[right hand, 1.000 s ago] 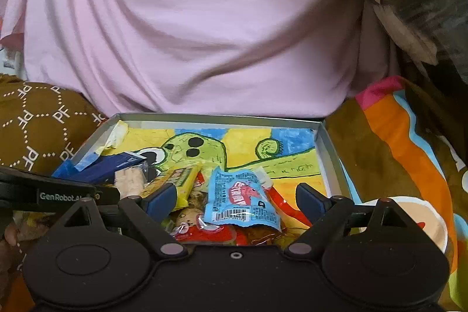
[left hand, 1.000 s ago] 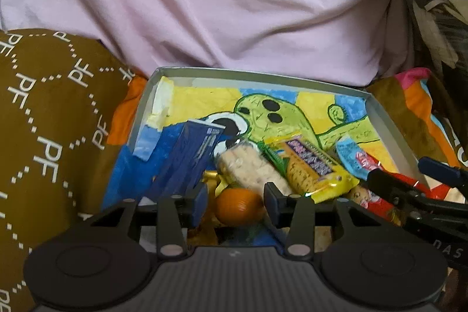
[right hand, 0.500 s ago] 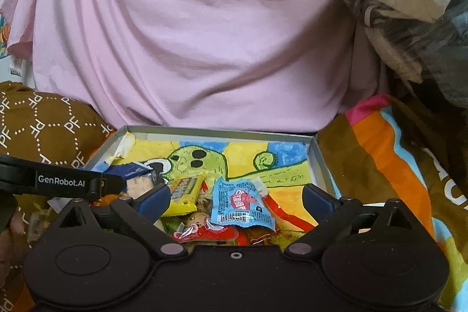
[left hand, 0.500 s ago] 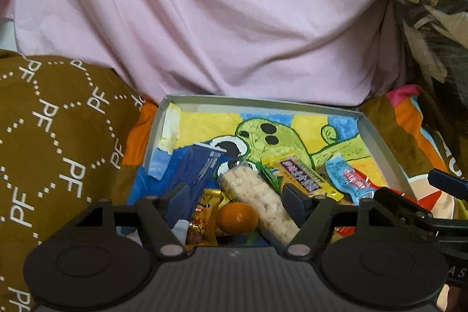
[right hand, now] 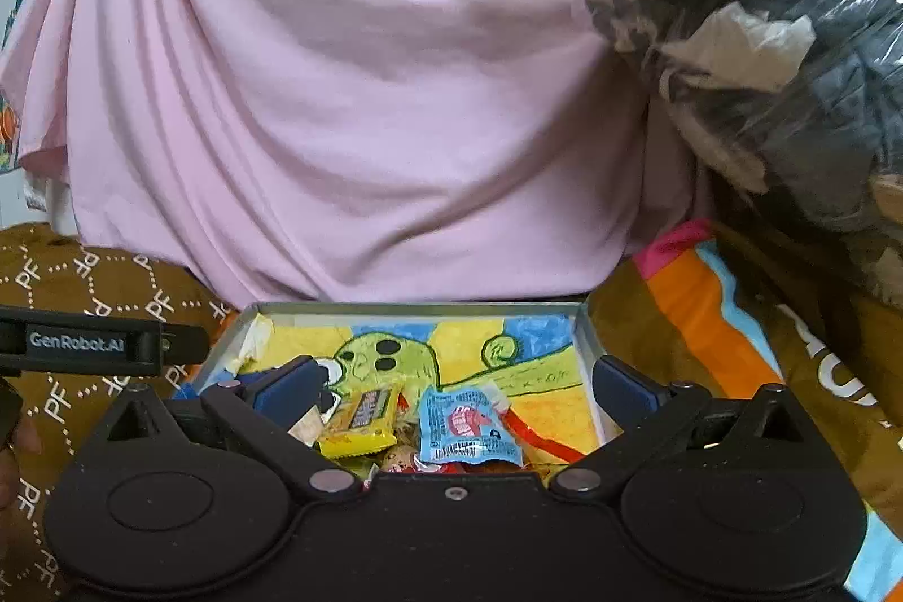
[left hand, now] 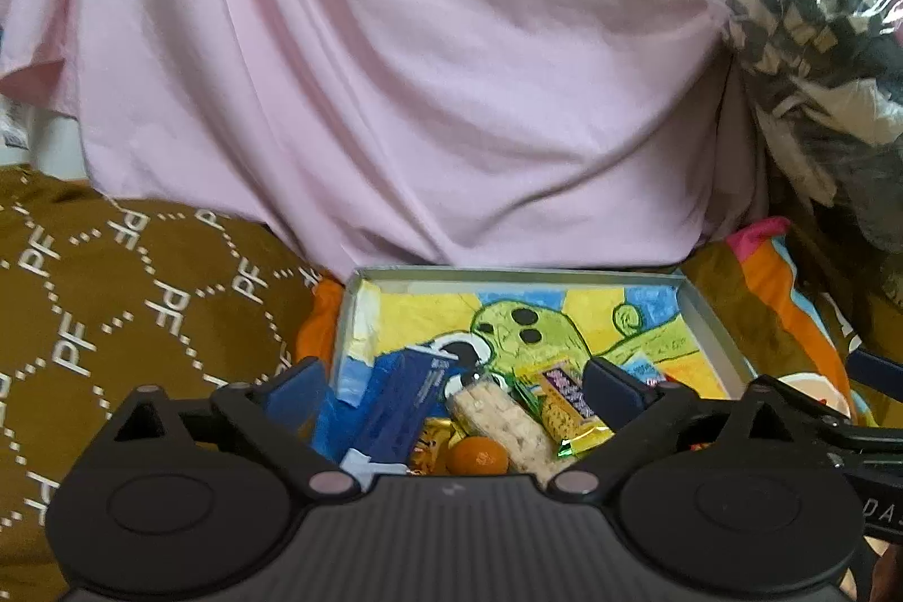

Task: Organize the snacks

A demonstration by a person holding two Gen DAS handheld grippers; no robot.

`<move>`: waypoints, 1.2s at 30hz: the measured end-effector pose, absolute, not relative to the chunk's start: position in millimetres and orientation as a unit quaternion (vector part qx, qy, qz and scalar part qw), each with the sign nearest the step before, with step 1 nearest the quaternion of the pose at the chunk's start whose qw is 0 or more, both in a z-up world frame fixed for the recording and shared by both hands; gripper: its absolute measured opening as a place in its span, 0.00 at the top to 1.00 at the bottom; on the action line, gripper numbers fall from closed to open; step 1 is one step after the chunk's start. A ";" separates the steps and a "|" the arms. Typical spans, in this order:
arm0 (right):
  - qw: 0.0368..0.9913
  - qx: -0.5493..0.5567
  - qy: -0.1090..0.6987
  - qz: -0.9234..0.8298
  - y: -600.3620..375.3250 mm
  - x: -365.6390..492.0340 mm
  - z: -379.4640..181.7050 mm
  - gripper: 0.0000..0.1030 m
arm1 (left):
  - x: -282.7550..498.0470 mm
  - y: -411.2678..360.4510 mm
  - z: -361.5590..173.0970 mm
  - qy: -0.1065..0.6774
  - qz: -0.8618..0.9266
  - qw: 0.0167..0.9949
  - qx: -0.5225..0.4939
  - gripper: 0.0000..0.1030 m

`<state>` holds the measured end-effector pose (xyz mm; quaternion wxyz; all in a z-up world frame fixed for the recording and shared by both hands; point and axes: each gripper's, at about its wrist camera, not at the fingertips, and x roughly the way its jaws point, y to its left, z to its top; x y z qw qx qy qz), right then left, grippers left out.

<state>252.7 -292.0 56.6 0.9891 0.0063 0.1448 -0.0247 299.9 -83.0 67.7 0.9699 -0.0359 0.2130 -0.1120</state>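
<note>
orange fruit (left hand: 477, 455) released, left hand-held gripper (left hand: 451, 390) opened

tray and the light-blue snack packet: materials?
Tray: looks like thin grey cardboard or metal, matt, with folded-up walls; can't tell which. Its floor is a painted picture.
Light-blue packet: glossy plastic film, going by crimped edges and sheen.

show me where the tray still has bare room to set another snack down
The far half of the shallow grey tray is bare: the painted floor along the back wall and the far right corner. The near half is crowded: dark blue box, yellow wrapped bar, light blue packet, small orange fruit.
</note>
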 end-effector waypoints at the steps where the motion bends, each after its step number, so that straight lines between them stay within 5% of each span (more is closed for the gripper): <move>1: 0.989 0.008 0.143 -0.025 -291.9 249.3 58.4 0.01 | 296.9 -81.0 70.4 0.210 -0.110 0.971 -0.037 0.00; 36: 0.987 0.046 0.152 -0.017 -288.4 65.0 64.1 0.01 | 112.5 -18.1 53.7 0.183 -0.084 0.977 -0.062 0.00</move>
